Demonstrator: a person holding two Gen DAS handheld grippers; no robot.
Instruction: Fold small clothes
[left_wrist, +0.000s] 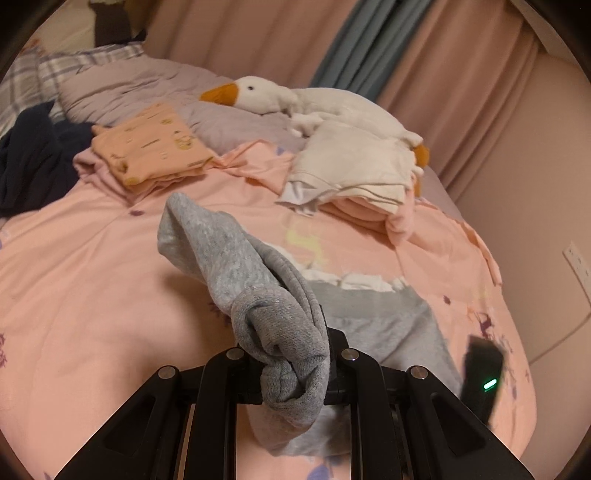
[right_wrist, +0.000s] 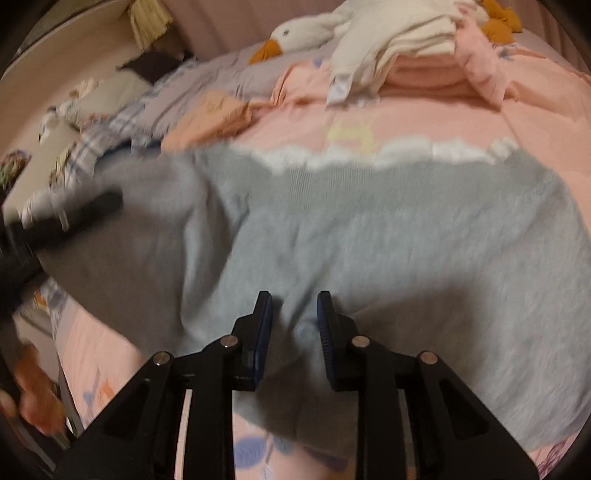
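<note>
Pink bedding (left_wrist: 92, 266) covers the bed, curtains behind, with a stuffed goose (left_wrist: 295, 99) near the head end. We see a grey sweater (right_wrist: 351, 236) spread across the near part of the bed, its white trim toward the far side. Our left gripper (left_wrist: 295, 363) is clamped on a bunched grey sleeve or corner (left_wrist: 236, 258), lifted off the bed. Our right gripper (right_wrist: 294, 339) sits low over the sweater's near edge, jaws apart; fabric lies between the pads, but we cannot tell that they press on it. Folded orange (left_wrist: 151, 144) and white (left_wrist: 354, 166) clothes sit toward the far edge. We judge the knit soft, light and floppy: it will sag and bunch, so take hems or corners, not the middle.
</note>
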